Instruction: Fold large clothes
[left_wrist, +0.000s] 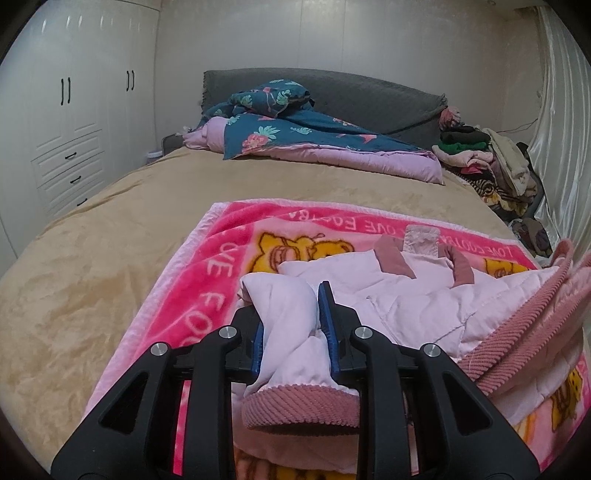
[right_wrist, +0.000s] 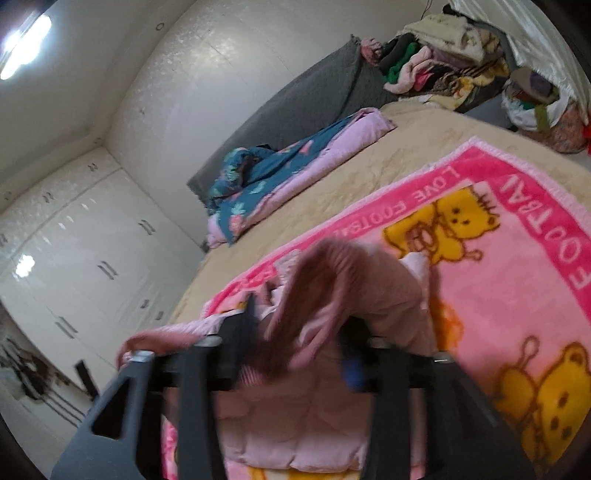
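A pale pink quilted jacket (left_wrist: 417, 295) with dusty-pink ribbed trim lies on a pink bear-print blanket (left_wrist: 207, 295) on the bed. My left gripper (left_wrist: 286, 291) is shut on the jacket's sleeve (left_wrist: 291, 332), whose ribbed cuff (left_wrist: 299, 406) hangs toward the camera. In the blurred right wrist view my right gripper (right_wrist: 299, 314) is shut on the jacket's ribbed hem (right_wrist: 332, 280), lifted above the blanket (right_wrist: 517, 288). The jacket body (right_wrist: 295, 424) bunches below the fingers.
The bed has a tan cover (left_wrist: 147, 206). A teal floral quilt (left_wrist: 295, 136) lies by the grey headboard (left_wrist: 369, 96). A pile of clothes (left_wrist: 480, 158) sits at the bed's far right. White wardrobes (left_wrist: 74, 110) stand on the left.
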